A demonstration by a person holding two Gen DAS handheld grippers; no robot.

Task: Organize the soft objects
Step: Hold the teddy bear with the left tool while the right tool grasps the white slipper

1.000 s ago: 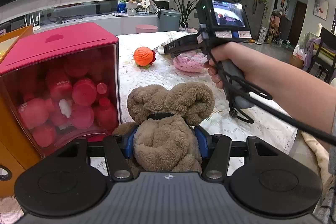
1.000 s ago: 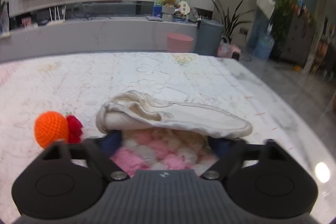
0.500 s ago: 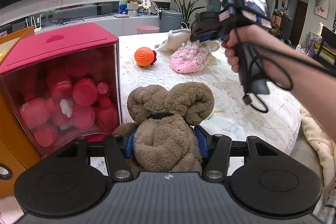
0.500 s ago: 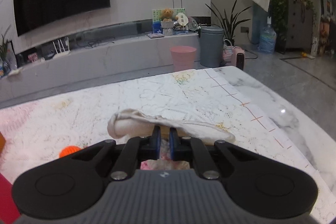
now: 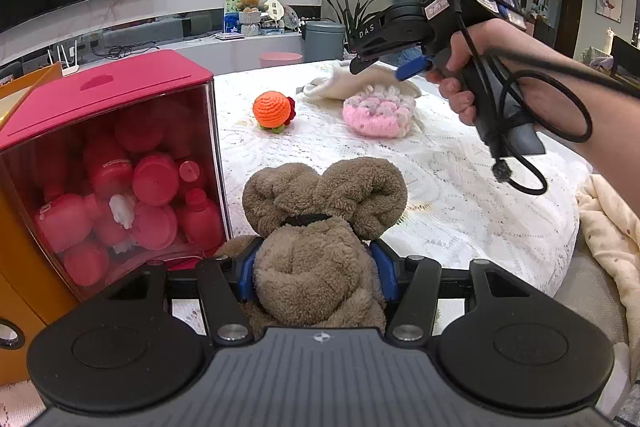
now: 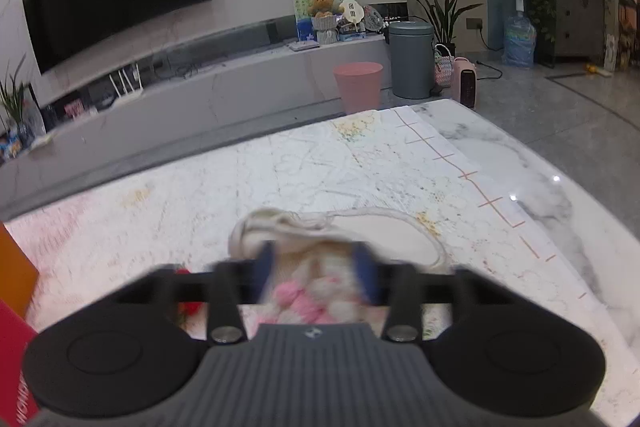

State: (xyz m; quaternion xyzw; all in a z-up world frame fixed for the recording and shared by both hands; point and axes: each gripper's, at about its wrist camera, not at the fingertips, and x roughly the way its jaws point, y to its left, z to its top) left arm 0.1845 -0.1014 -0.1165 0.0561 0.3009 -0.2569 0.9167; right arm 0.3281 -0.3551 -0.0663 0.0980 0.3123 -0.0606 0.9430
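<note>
My left tongs point(image 5: 318, 269) clamp the brown fleecy plush toy point(image 5: 320, 227). My right tongs point(image 6: 318, 267) have just been opening, hovering empty above the pink-and-white crocheted pouch point(image 5: 378, 113) on the lace-covered tabletop point(image 5: 460, 187).

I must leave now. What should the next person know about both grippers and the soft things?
Left gripper: shut on the brown plush toy, beside the red box.
Right gripper: fingers have just been opening; it hangs above the pink crochet piece, holding nothing.
On the table: orange crochet ball, pink crochet piece, cream cloth bag behind it.
Done: nothing visibly sorted yet.
Left: place the plush, then collect the other three.
</note>
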